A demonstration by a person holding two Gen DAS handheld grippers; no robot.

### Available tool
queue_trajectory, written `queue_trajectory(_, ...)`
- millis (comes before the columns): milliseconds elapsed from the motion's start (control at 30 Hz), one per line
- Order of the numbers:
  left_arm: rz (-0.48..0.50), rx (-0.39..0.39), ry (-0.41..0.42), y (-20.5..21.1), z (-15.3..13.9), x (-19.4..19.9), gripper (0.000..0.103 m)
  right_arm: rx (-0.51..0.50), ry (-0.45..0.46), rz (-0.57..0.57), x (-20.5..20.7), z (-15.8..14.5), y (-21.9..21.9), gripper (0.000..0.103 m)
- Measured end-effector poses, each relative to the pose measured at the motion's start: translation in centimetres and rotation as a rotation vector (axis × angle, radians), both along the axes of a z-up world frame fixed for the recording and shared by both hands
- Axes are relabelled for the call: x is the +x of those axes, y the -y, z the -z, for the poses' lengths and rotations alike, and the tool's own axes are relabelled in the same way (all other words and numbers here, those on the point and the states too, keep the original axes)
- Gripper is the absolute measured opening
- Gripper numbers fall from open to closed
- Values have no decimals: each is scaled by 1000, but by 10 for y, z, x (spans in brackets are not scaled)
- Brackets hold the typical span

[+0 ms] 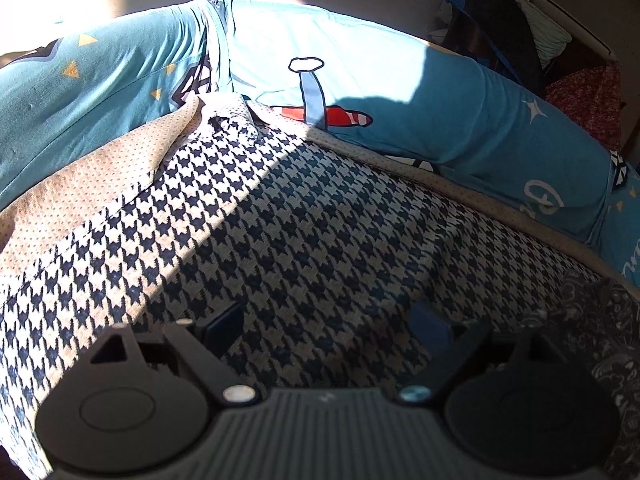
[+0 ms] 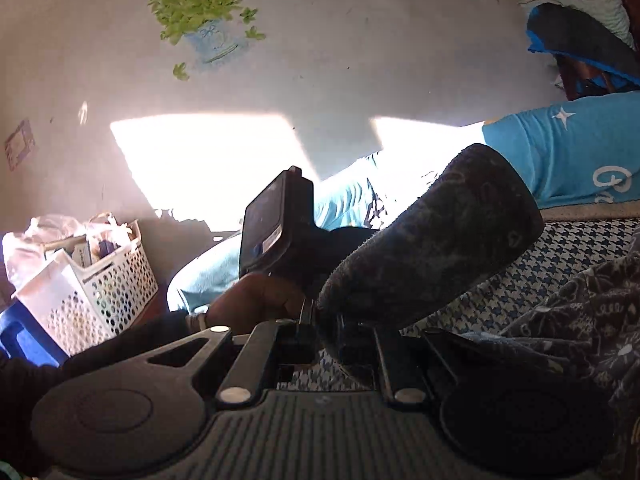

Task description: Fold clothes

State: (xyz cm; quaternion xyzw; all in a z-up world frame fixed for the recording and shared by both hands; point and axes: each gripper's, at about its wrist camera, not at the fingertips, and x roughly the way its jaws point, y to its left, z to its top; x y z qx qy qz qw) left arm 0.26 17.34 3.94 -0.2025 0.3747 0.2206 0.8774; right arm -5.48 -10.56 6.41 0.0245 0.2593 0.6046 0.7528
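The left gripper (image 1: 326, 326) is held with its two fingers spread wide over a houndstooth garment (image 1: 280, 216), nothing being pinched between them. The right gripper (image 2: 340, 332) is clamped on a dark patterned garment (image 2: 436, 248), a fold of which is lifted up from between the nearly closed fingers. One houndstooth piece is spread on a beige dotted cover (image 1: 72, 184), beyond which two blue printed pillows (image 1: 400, 92) are laid against the wall. One heap of clothes (image 1: 504, 28) is seen at the far corner in both views. Only in the right wrist view are shown the hand (image 2: 248, 300) gripping the other tool's handle, one white perforated basket (image 2: 96, 280) and one plant decal (image 2: 200, 12) on the wall
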Motion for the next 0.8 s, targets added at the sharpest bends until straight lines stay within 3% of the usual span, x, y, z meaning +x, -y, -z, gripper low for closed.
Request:
queue_trajectory(100, 37, -7, -9, 8, 3, 1, 90, -191, 75, -151, -36, 22, -17, 16)
queue_trajectory(200, 71, 0, -21, 16, 6, 3, 90, -301, 107, -273, -67, 44, -18, 18)
queue_trajectory(567, 117, 9, -47, 23, 10, 7, 90, -279, 80, -403, -88, 42, -13, 29)
queue_trajectory(700, 118, 8, -62, 20, 13, 6, 90, -324, 113, -357, -86, 47, -19, 29)
queue_trajectory(800, 106, -3, -54, 17, 11, 5, 90, -361, 131, -217, -68, 49, -24, 29)
